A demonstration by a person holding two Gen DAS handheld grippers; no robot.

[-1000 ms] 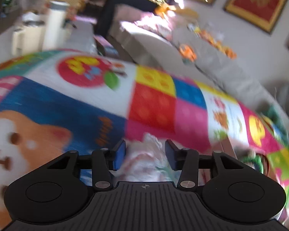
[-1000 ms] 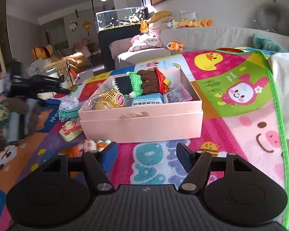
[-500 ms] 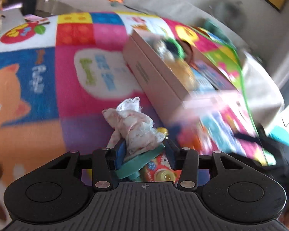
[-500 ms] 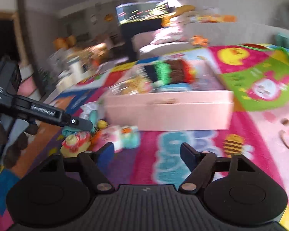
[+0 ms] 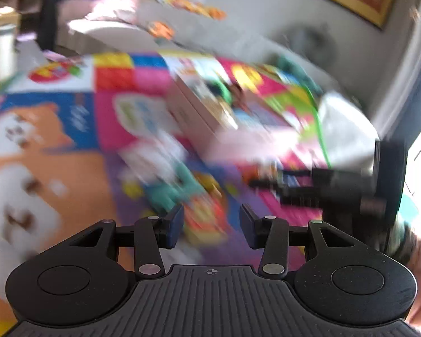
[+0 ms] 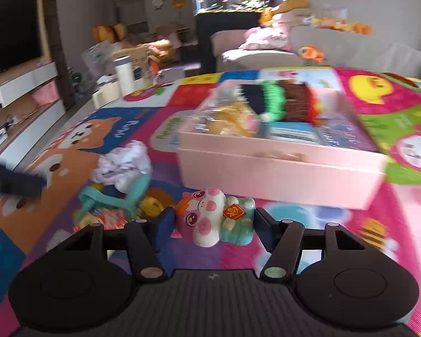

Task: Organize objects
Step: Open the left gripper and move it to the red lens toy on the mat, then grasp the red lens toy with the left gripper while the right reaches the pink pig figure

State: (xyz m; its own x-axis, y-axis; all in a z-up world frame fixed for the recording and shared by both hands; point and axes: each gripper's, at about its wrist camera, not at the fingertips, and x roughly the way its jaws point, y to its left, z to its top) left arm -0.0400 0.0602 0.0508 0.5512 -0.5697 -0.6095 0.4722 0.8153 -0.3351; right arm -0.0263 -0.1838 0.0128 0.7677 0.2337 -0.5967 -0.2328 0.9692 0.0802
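Right gripper [image 6: 212, 220], jaws just closing, clamped around the pig figurine [image 6: 210, 216] (pink box [image 6: 280, 179] at one o'clock). Left gripper [image 5: 212, 221] apart, empty.

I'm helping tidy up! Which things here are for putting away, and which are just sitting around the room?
For tidying:
- pig toy
- crumpled white cloth
- teal plastic piece
- pink box, already holding some things

Just sitting around:
- sofa
- fish tank
- TV
- white bottle
- play mat, under everything
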